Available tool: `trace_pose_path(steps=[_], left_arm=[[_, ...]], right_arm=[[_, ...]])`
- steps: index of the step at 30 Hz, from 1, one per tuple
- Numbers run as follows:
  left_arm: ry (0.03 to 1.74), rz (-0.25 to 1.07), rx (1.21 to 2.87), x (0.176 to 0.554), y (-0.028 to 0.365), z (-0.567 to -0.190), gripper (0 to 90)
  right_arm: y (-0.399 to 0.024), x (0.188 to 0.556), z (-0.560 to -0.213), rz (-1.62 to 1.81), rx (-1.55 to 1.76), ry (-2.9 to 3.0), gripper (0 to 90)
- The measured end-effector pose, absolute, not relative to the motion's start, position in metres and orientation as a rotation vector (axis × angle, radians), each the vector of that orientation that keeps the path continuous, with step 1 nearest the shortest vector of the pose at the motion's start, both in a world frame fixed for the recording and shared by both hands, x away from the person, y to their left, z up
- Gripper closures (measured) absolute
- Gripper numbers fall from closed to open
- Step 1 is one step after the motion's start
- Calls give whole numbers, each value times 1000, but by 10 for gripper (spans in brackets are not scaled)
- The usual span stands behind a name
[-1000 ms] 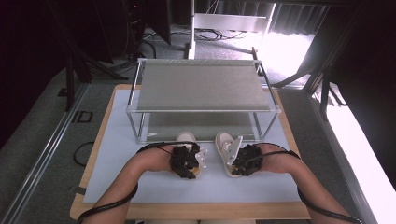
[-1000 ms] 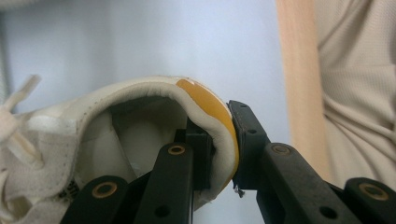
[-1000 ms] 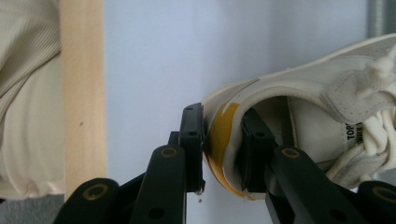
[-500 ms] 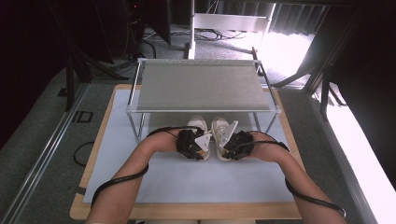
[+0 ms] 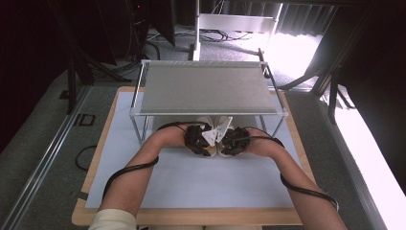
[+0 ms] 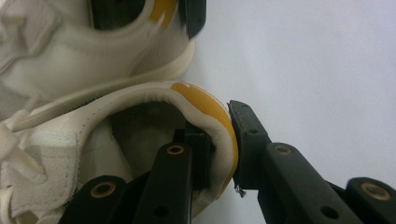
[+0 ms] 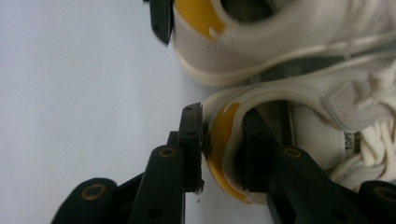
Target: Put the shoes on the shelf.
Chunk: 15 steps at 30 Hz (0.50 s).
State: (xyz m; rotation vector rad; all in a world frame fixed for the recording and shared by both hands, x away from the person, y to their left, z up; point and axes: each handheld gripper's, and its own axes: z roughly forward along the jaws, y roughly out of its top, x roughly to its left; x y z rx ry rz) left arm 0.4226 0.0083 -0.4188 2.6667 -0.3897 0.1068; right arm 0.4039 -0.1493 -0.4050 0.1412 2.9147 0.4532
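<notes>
White shoes going under wire shelf (image 5: 208, 88) on table (image 5: 191, 182); left gripper (image 6: 219, 149) clamping heel of left shoe (image 6: 140, 126); right gripper (image 7: 222, 144) clamping right shoe (image 7: 299, 116) heel; pair side by side, toes under; release left.

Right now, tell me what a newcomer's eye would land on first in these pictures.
First, the pair of white sneakers, the left sneaker and the right sneaker, side by side on the pale mat at the front edge of the metal rack. Each is pinched by its yellow-tabbed heel: the left gripper clamps one, the right gripper the other, one jaw inside the collar and one outside.
</notes>
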Motion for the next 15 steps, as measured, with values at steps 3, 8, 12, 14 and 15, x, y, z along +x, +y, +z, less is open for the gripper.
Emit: trace_pose_path(steps=[3, 8, 12, 14, 15], left_arm=[[-319, 148, 2648, 420, 8, -419, 725], [-52, 185, 2605, 415, 5, -418, 614], [138, 221, 2617, 420, 7, -408, 525], [178, 257, 2601, 417, 7, -406, 525], [203, 272, 2605, 415, 6, -406, 526]], right_arm=[[-147, 404, -404, 441, 116, 2876, 673], [-151, 398, -402, 541, 254, 2804, 574], [-158, 399, -395, 583, 214, 2739, 505], [-161, 395, -391, 620, 237, 2722, 499], [-162, 394, -388, 644, 255, 2715, 502]])
